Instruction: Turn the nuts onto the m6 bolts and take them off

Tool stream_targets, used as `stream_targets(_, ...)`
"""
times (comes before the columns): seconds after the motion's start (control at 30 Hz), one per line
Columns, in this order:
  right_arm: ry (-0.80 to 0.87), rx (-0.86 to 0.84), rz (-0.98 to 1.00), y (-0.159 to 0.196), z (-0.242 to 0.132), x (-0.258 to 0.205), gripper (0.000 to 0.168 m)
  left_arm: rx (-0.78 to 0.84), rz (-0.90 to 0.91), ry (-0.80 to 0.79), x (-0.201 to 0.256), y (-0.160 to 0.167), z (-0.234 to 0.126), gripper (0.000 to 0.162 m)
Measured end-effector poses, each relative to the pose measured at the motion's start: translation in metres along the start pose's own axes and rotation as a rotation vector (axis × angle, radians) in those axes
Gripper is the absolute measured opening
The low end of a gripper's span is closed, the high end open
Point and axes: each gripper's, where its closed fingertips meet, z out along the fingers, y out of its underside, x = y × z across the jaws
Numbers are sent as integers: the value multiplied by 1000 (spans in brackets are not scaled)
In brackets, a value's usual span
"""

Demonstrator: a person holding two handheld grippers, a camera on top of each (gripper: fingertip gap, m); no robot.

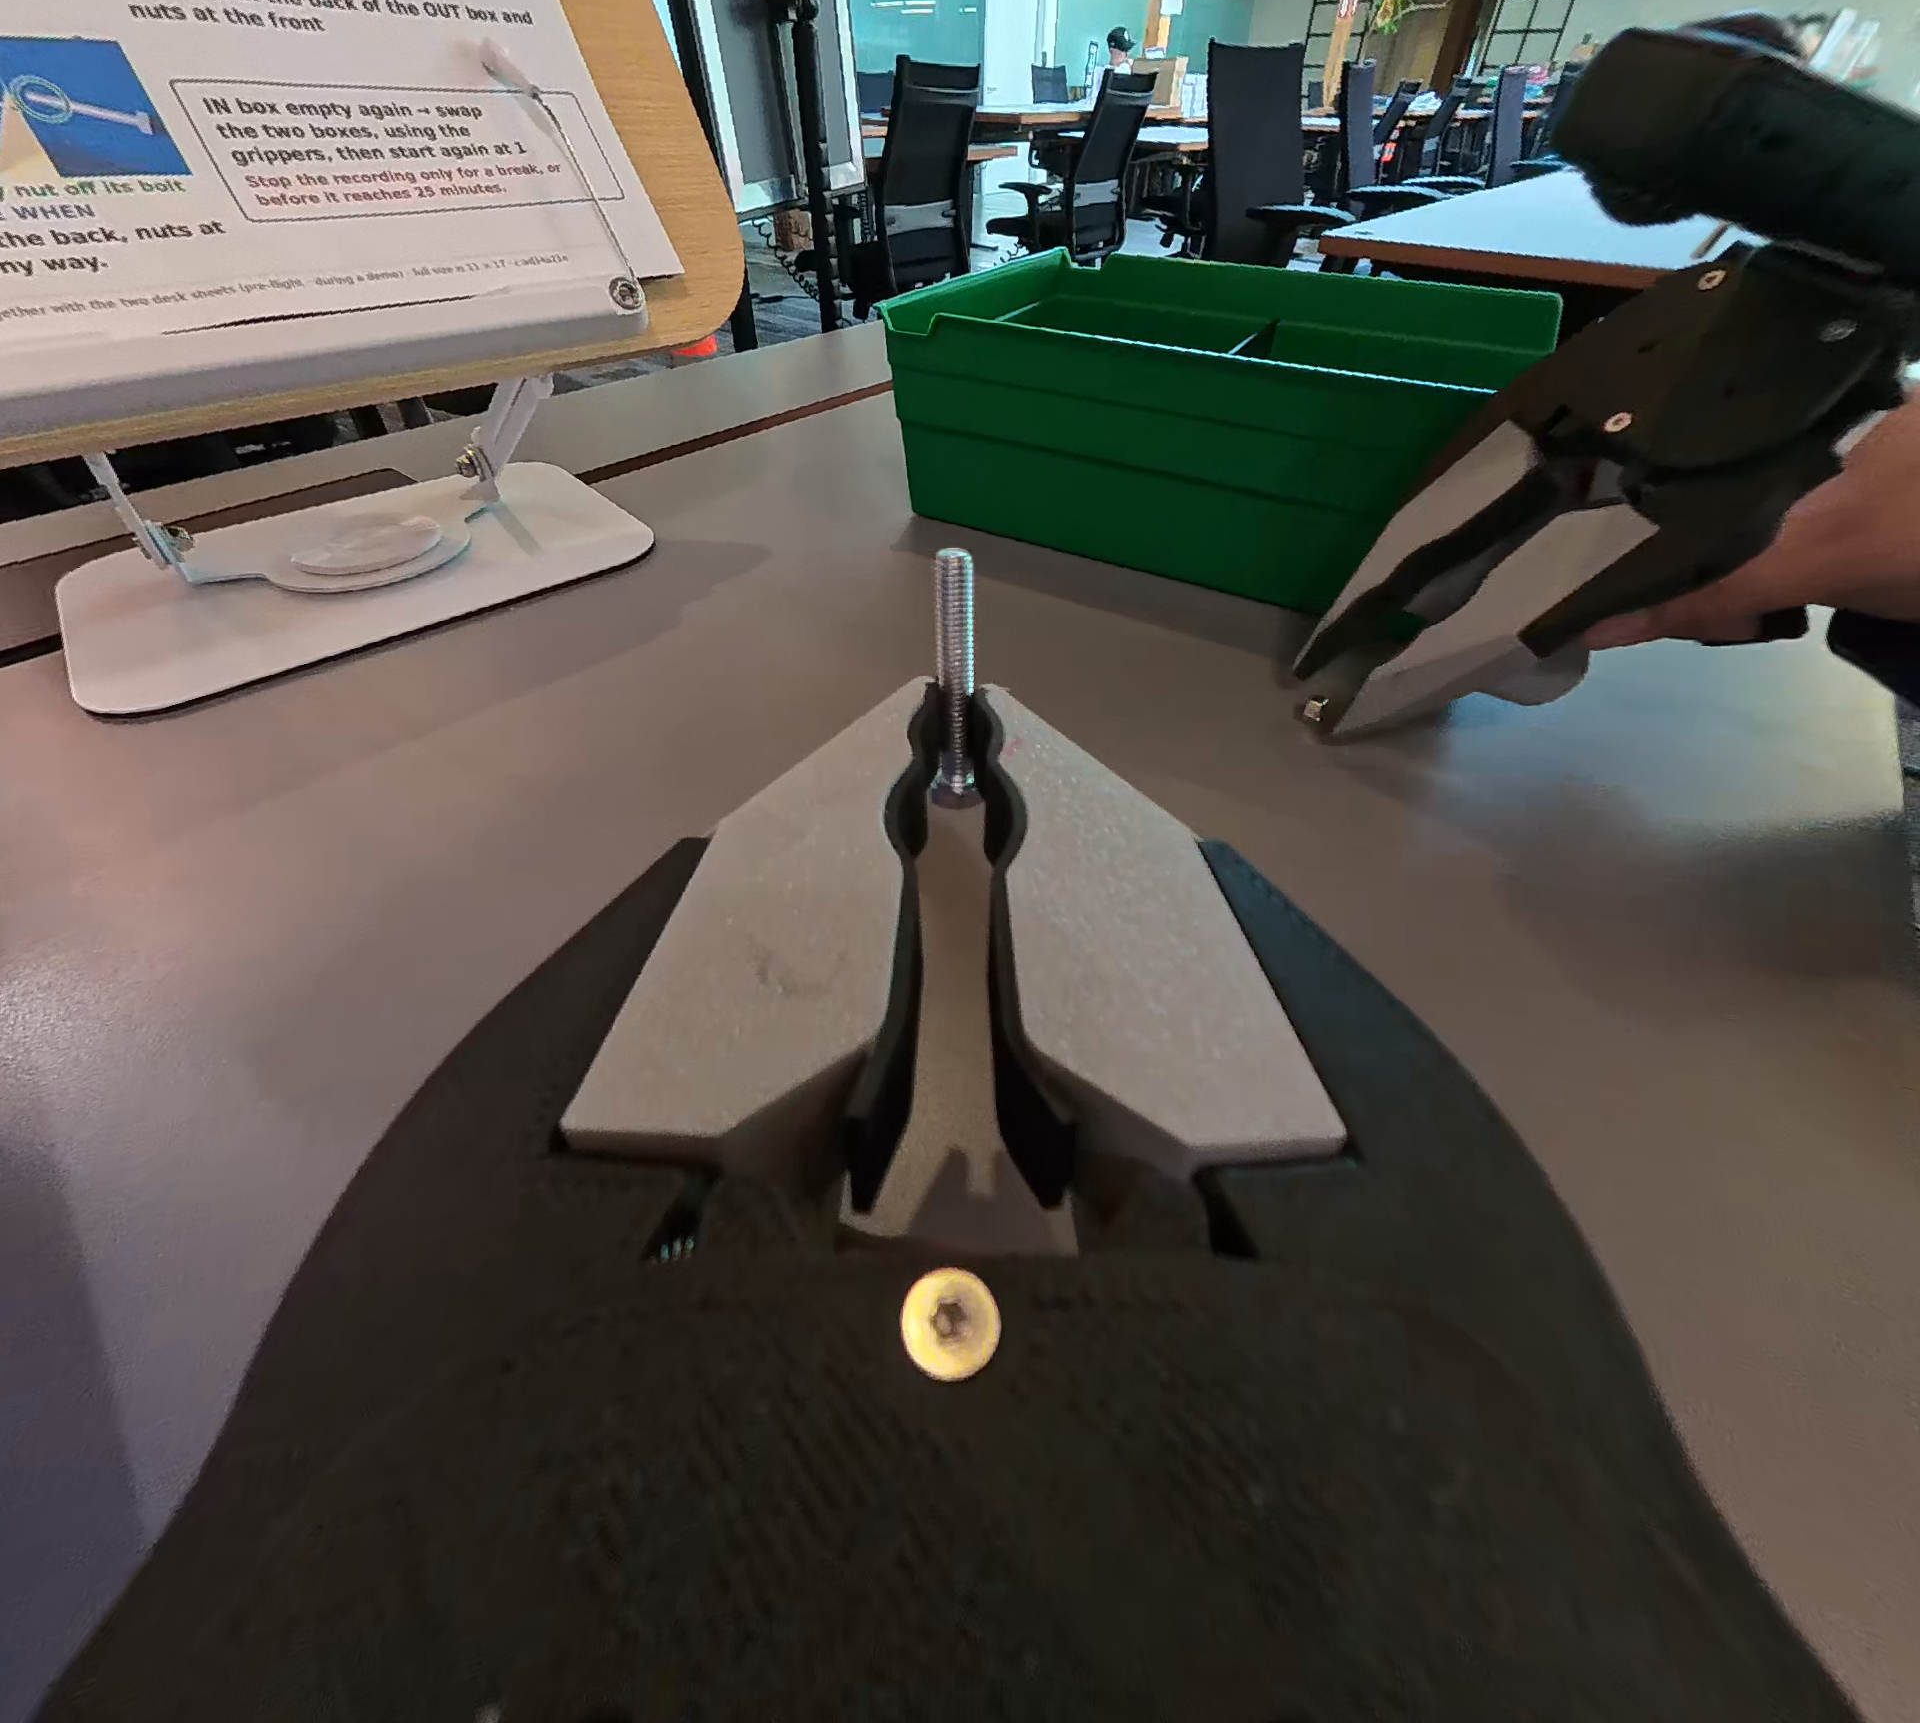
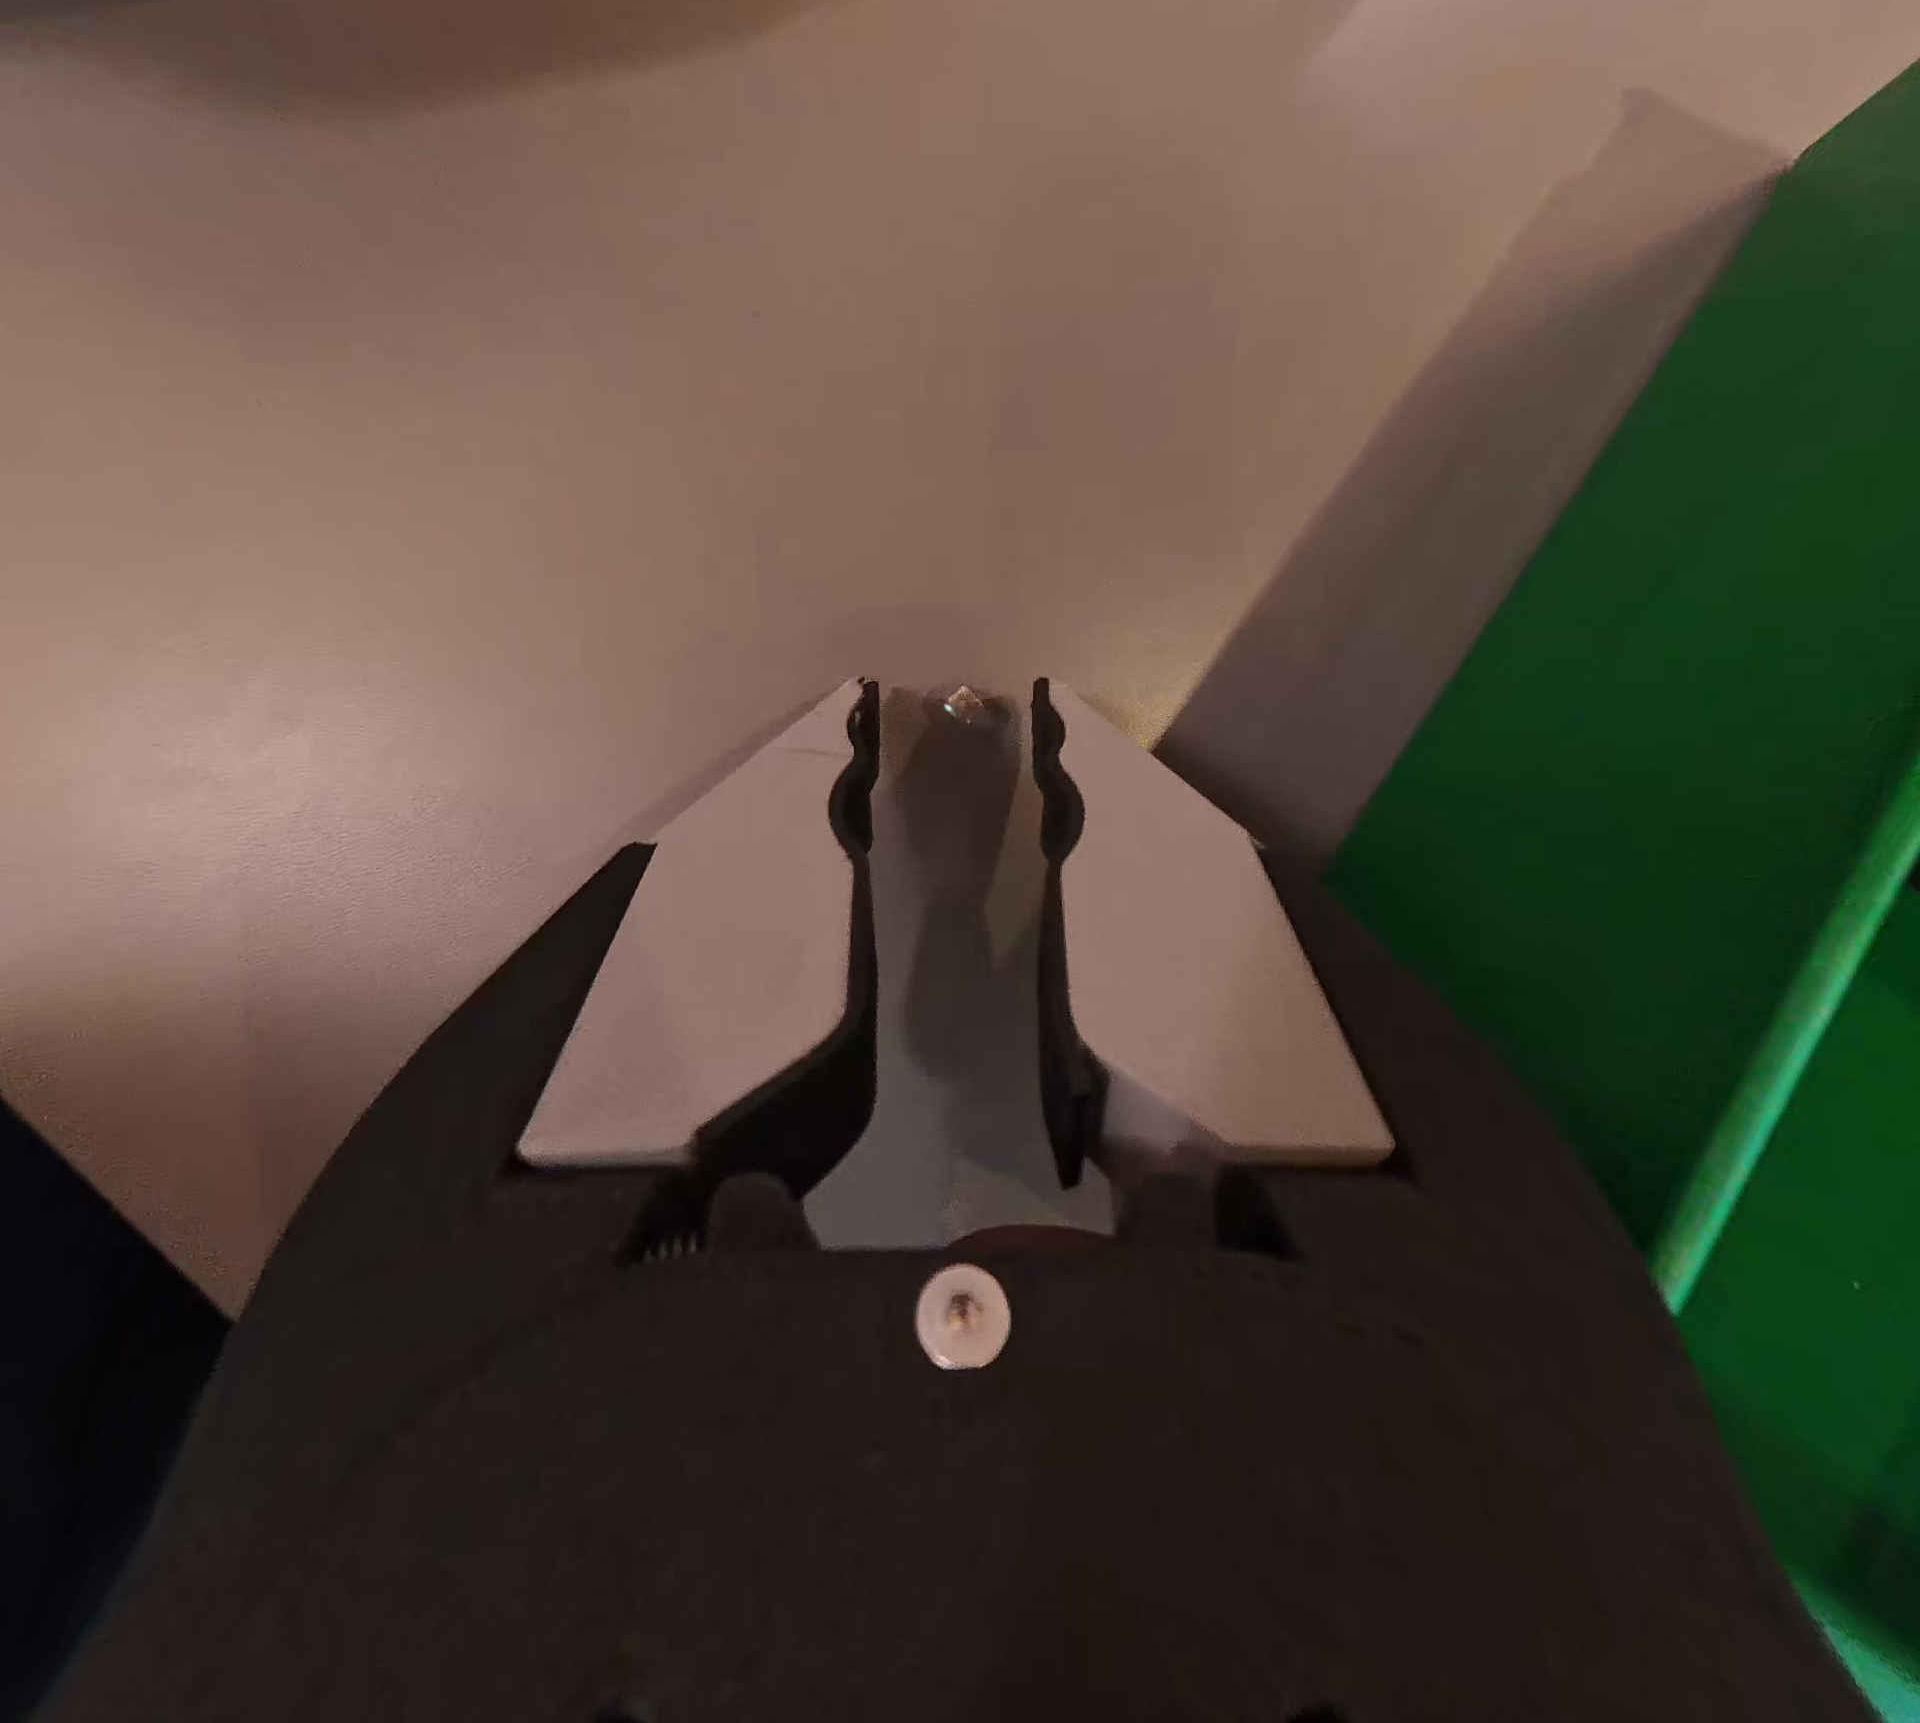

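Left gripper (image 1: 953,717) jaws pinching upright bolt (image 1: 953,624) near its head above table (image 1: 520,842); farther right, right gripper (image 2: 954,697) jaws spread around nut (image 2: 964,703) on table beside green bin (image 1: 1195,437).

A silver M6 bolt (image 1: 953,634) is shown with its threaded shank pointing away from the camera, tilted slightly upward above the grey table top. Its head end is clamped between the left gripper's (image 1: 954,717) fingertips. A small silver nut (image 1: 1315,709) is seen on the table, just in front of the green bin's wall and well apart from the bolt. It is bracketed by the parted fingertips of the right gripper (image 2: 956,694), without visible contact.
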Motion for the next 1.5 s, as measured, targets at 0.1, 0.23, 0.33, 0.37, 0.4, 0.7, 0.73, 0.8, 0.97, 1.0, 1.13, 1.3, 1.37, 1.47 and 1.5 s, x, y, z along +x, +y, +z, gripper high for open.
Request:
stream_targets(0.1,41,-27,-15,4,5,4,17,-1,-5,5,1,0,0,3)
stream_targets(0.23,0,5,-19,3,7,-1,1,-4,-5,10,2,0,0,3)
stream_targets(0.33,-27,23,8,5,3,-3,1,-3,-6,10,2,0,0,3)
stream_targets(0.37,-35,44,15,2,0,-5,1,-3,-6,10,2,0,0,3)
stream_targets(0.4,-45,68,21,0,-4,-6,1,-4,-7,10,2,0,0,3)
stream_targets(0.7,-54,216,39,-26,-55,-6,1,-3,-5,8,2,0,0,3)
stream_targets(0.73,-57,258,38,-33,-66,-6,1,-4,-4,9,2,0,0,3)
stream_targets(0.8,-5,338,45,-45,-91,6,1,-4,-1,13,3,0,1,3)
stream_targets(0.97,231,417,151,-38,-137,86,1,11,11,43,10,-2,1,3)
stream_targets(1.0,249,394,188,-28,-135,102,1,12,17,56,12,-2,1,3)
stream_targets(1.13,246,230,303,18,-100,142,2,3,54,75,19,-1,2,3)
stream_targets(1.3,142,117,392,48,-68,132,6,6,43,76,18,-1,3,3)
stream_targets(1.37,174,148,406,46,-73,136,14,6,41,82,19,-1,3,3)
stream_targets(1.47,167,216,409,34,-87,133,12,9,49,93,22,-2,3,3)
stream_targets(1.5,171,233,403,30,-92,132,12,9,51,96,23,-2,3,3)
